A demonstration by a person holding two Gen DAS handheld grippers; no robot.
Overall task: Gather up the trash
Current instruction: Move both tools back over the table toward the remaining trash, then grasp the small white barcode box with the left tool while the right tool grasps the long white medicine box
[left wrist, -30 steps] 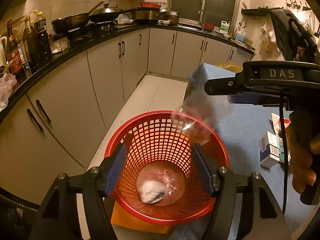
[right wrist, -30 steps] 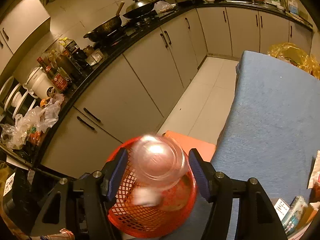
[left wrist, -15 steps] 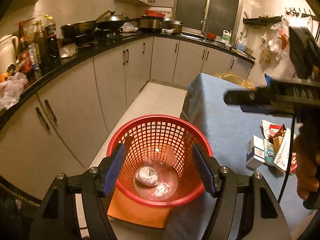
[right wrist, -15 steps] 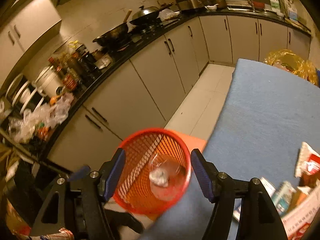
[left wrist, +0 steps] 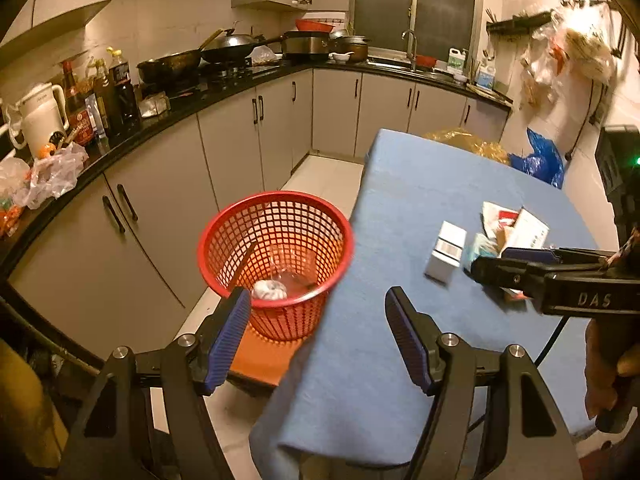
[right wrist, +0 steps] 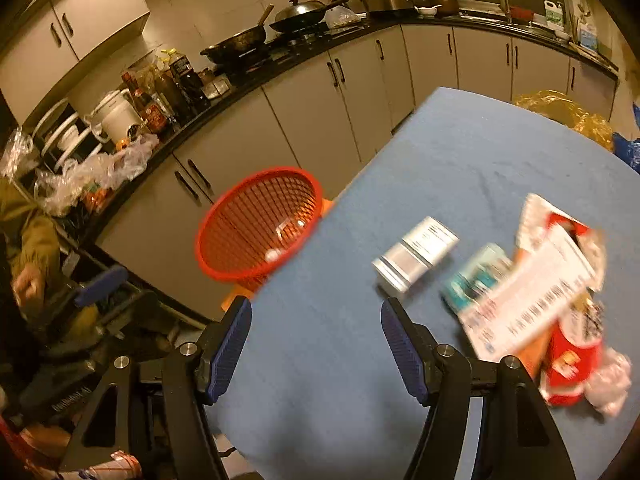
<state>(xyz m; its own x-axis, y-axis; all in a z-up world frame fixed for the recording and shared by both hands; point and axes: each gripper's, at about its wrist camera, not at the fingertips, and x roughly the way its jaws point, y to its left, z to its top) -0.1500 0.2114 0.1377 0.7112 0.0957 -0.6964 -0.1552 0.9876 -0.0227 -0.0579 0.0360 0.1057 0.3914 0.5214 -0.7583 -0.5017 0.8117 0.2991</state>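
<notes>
A red mesh basket (left wrist: 276, 256) stands on an orange stool beside the blue table (left wrist: 400, 208); it also shows in the right wrist view (right wrist: 256, 224). Inside it lie a white crumpled wad (left wrist: 269, 290) and a clear plastic cup (left wrist: 294, 276). My left gripper (left wrist: 318, 338) is open and empty, near the table's near-left edge. My right gripper (right wrist: 316, 346) is open and empty above the table; it shows from the side in the left wrist view (left wrist: 500, 266). A white box (right wrist: 416, 254), a teal packet (right wrist: 476, 280) and red-white wrappers (right wrist: 560, 280) lie on the table.
Grey cabinets (left wrist: 240, 140) under a black counter with pans, bottles and a kettle run along the left. A yellow bag (left wrist: 464, 140) and a blue bag (left wrist: 540, 162) sit past the table's far end. White floor tiles lie between cabinets and table.
The clear cup left my right gripper and dropped into the basket. Both grippers pulled back and swung right, from over the basket to over the table and its pile of trash.
</notes>
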